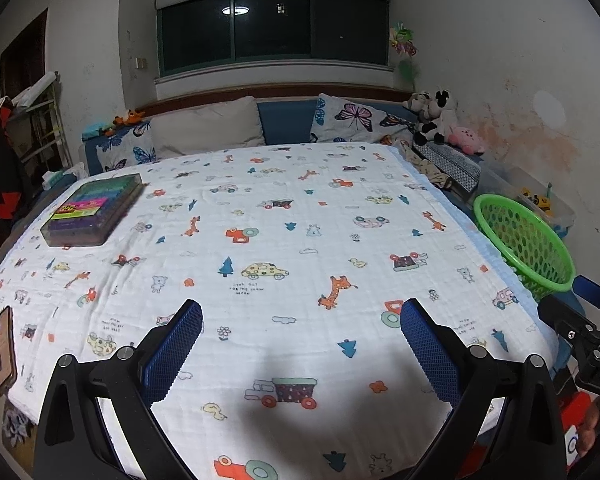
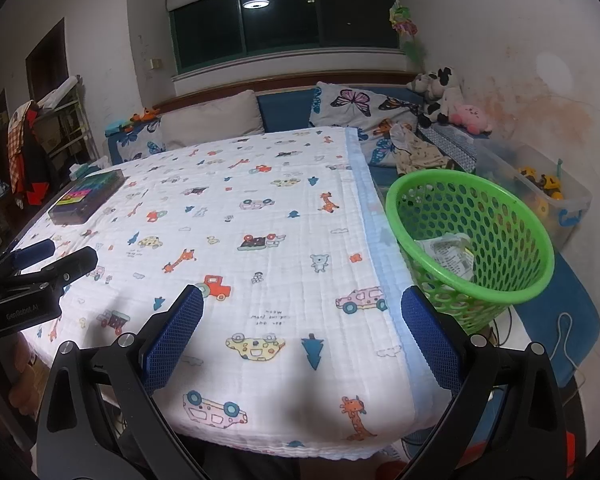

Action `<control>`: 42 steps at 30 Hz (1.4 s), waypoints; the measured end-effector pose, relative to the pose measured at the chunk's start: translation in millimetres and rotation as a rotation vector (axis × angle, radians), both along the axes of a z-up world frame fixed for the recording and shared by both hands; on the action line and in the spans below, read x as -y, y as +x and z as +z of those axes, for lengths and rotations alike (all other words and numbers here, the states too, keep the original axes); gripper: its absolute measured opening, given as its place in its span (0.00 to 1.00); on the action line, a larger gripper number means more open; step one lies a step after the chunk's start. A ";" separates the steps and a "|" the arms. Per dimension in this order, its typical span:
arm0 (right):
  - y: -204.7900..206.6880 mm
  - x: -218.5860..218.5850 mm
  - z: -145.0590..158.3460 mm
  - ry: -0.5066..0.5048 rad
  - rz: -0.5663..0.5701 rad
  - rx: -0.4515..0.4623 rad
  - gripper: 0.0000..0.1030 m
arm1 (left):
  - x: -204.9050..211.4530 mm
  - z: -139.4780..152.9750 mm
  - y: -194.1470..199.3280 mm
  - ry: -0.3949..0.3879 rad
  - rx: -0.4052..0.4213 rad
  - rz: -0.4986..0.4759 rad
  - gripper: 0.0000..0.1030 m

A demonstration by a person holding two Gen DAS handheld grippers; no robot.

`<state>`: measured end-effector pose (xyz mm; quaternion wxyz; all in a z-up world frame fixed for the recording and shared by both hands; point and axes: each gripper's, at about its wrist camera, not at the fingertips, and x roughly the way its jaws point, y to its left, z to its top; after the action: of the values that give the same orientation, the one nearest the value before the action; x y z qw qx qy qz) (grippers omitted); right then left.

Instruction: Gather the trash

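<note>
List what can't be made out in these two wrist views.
- Green basket contents: right wrist view shows one crumpled printed wrapper; its print is too small to read, and the near wall hides the bottom.
- In the left wrist view the basket interior is hidden by its own wall.
- Phone, left wrist view: screen text blurred, at the fisheye edge.
- Colourful box: label too small to read.
- Both hand-held grippers open and empty; no trash visible on the blanket.
</note>
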<state>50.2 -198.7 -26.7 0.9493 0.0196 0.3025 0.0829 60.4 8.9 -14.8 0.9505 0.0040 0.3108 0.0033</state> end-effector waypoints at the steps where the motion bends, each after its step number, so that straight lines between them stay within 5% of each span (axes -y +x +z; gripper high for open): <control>1: -0.1 -0.1 0.0 -0.001 0.000 0.000 0.96 | 0.7 0.4 -0.1 0.004 0.001 0.001 0.93; 42: 0.7 2.0 -8.2 0.006 0.005 -0.012 0.96 | 8.0 -10.3 0.8 -0.011 -0.056 -0.039 0.93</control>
<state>50.8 -200.7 -34.9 0.9472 0.0221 0.3080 0.0861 61.2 0.9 -25.1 0.9412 0.0050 0.3373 -0.0170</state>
